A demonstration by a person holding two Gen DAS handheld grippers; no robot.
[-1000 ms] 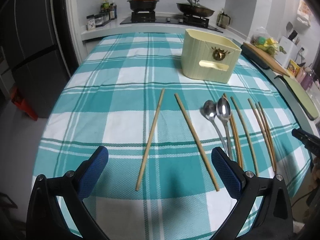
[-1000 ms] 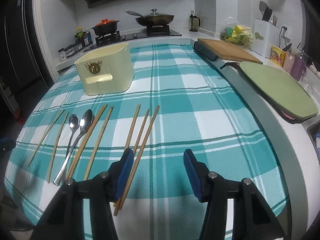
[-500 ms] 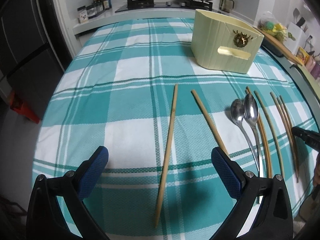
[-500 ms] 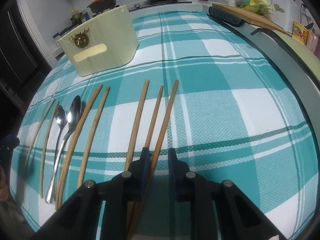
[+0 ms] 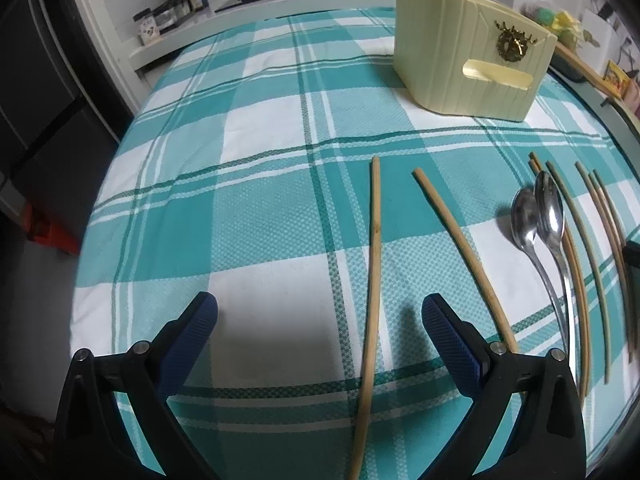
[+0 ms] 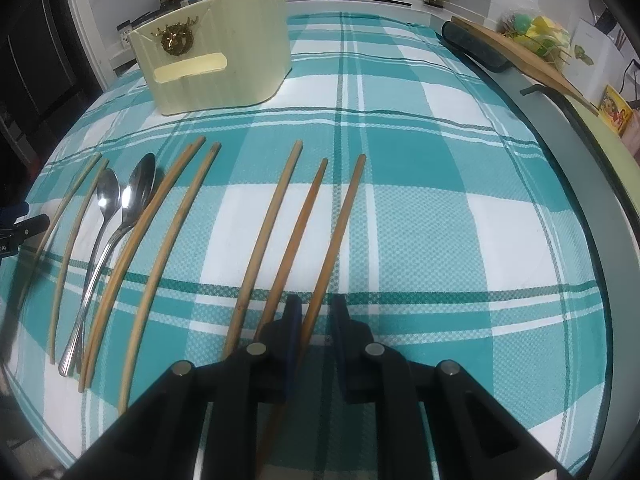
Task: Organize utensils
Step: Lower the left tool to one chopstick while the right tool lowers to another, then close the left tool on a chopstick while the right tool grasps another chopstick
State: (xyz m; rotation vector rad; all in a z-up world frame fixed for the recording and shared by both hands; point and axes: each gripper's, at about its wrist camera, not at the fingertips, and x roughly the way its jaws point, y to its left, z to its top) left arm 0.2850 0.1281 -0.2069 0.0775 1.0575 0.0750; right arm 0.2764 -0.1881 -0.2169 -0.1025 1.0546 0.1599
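Left tongs [image 5: 320, 316]: jaws wide apart, nothing gripped; low over the desk [image 5: 260, 208].
Far-left chopstick [image 5: 374, 280]: flat on the checked cloth, its near length lying between the open blue pads [image 5: 448, 340], touching neither.
Second chopstick [image 5: 464, 256]: flat just right of the first; near end passes behind the right pad.
Spoons [image 5: 540, 220]: two, bowls side by side, handles running toward the camera, flat on the cloth right of the second chopstick.
Holder [image 6: 216, 48]: cream ribbed box, upright at the back of the cloth, well apart from the row of utensils.
Middle pair of chopsticks [image 6: 160, 232]: flat, just right of the spoons.
Right group of chopsticks [image 6: 304, 220]: three side by side on the cloth.
Rightmost chopstick [image 6: 340, 232]: its near part runs between the jaws of the right tongs.
Right tongs [image 6: 314, 312]: jaws nearly together and closing around that stick; whether the pads press on it yet cannot be told.
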